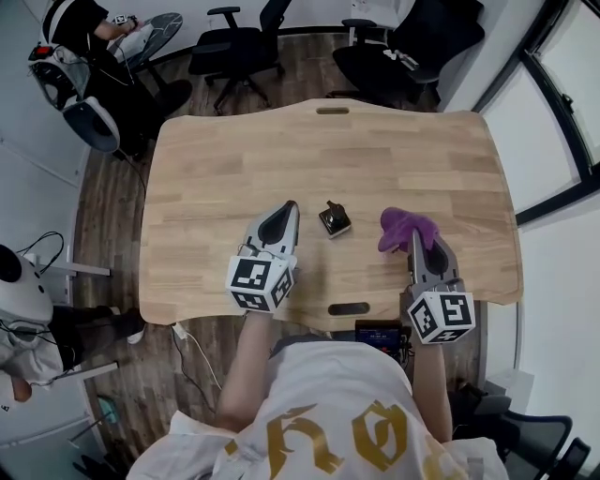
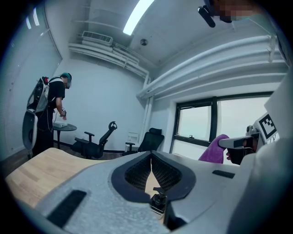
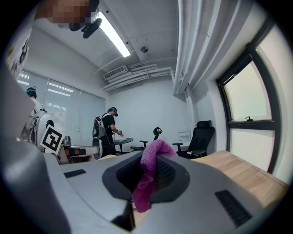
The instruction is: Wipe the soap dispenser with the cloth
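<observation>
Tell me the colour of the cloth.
Purple, leaning magenta. The cloth shows best in the right gripper view.

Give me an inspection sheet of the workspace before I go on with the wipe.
Surface: wooden table, bare wood, no spills seen.
Job's things: soap dispenser stands on the table between the two grippers, untouched; purple cloth is bunched in the right gripper.
Clutter: nothing seen.
Grippers: left gripper has its fingers shut and empty, beside the dispenser; right gripper has its fingers shut on the cloth.
Cables: white-ended cable runs across the floor by the table's near left corner.
Surroundings: office chairs beyond the far edge; a person at a small round table; windows to the right.
</observation>
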`<state>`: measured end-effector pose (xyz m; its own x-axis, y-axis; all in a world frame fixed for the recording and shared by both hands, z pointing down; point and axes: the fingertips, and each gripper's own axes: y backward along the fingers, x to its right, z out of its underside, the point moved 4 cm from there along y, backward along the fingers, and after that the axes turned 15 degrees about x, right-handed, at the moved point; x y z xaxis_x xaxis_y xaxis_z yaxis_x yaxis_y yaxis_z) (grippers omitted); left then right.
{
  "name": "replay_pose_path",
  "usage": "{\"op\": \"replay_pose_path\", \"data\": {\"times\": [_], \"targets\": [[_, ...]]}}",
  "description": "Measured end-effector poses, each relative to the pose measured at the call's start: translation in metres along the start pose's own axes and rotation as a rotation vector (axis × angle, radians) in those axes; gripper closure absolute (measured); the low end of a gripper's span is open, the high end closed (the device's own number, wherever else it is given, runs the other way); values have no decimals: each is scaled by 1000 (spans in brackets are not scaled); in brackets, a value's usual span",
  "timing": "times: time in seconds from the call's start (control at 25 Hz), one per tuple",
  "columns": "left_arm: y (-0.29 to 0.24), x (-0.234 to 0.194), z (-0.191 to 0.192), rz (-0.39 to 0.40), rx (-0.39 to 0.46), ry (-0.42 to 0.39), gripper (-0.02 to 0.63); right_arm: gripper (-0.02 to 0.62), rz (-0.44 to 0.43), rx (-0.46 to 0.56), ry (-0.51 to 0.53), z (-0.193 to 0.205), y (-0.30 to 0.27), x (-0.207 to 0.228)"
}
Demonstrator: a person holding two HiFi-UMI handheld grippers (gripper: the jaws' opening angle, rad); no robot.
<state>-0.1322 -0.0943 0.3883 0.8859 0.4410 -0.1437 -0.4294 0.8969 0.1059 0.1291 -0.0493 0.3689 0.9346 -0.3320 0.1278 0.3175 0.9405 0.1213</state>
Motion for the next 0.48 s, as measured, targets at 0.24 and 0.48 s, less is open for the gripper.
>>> {"op": "replay_pose_path", "data": {"times": [0.24, 0.48], "targets": [[-9, -8, -2, -3, -11, -23, 597, 566, -19, 10, -10, 4, -13, -3], [-14, -13, 5, -8, -20, -3, 597, 566, -27, 4, -10, 11, -23, 4]]}}
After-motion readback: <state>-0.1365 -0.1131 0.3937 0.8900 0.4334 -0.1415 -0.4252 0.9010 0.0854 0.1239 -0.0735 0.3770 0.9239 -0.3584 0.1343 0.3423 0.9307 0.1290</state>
